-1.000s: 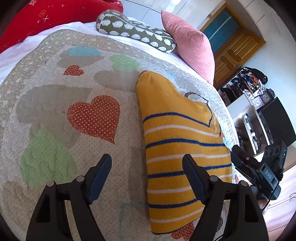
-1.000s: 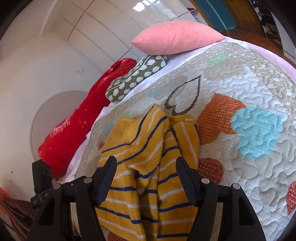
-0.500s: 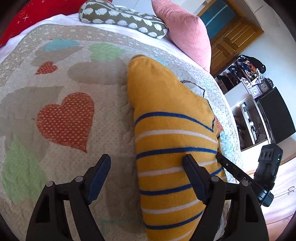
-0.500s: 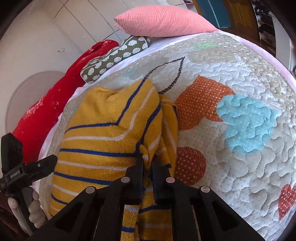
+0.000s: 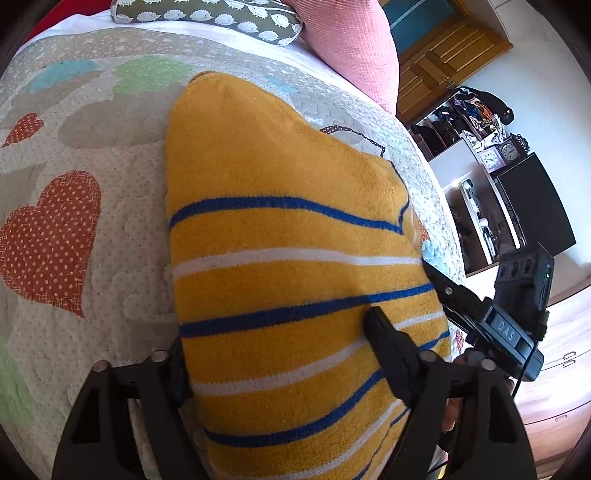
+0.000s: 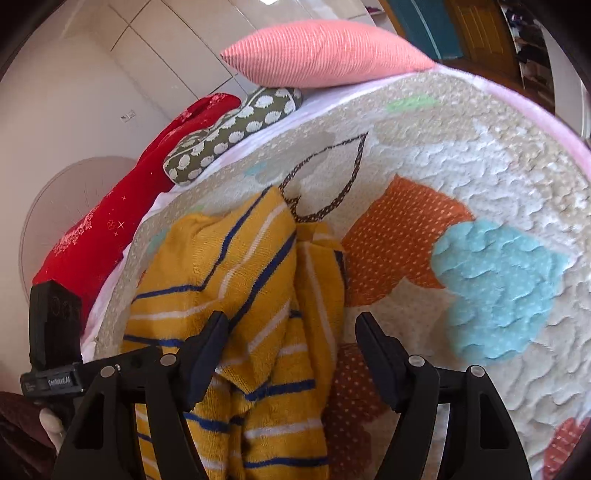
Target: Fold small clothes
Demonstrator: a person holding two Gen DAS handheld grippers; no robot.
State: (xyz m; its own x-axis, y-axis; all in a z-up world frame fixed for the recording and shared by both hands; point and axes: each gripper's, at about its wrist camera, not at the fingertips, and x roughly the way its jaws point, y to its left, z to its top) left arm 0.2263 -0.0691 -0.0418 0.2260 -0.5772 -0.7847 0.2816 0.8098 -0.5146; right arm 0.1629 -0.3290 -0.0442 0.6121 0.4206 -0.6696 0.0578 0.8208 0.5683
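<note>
While your left hand-held gripper (image 5: 277, 354) closes across the jumper (image 5: 280, 236), right hand-held gripper (image 6: 291, 354) just opened, apart; its 3 o'clock edge stays bunched, folding half done.

Sweater (image 5: 280, 266) spread on quilt (image 5: 110, 258), between both fingers of left gripper (image 5: 275, 343). Right gripper (image 6: 291, 345) at its right edge. Behind, hedgehog cushion (image 5: 207, 14) left of ribbed pillow (image 5: 354, 44).

Left claw (image 5: 277, 343) straddles yellow striped garment (image 5: 280, 236)
</note>
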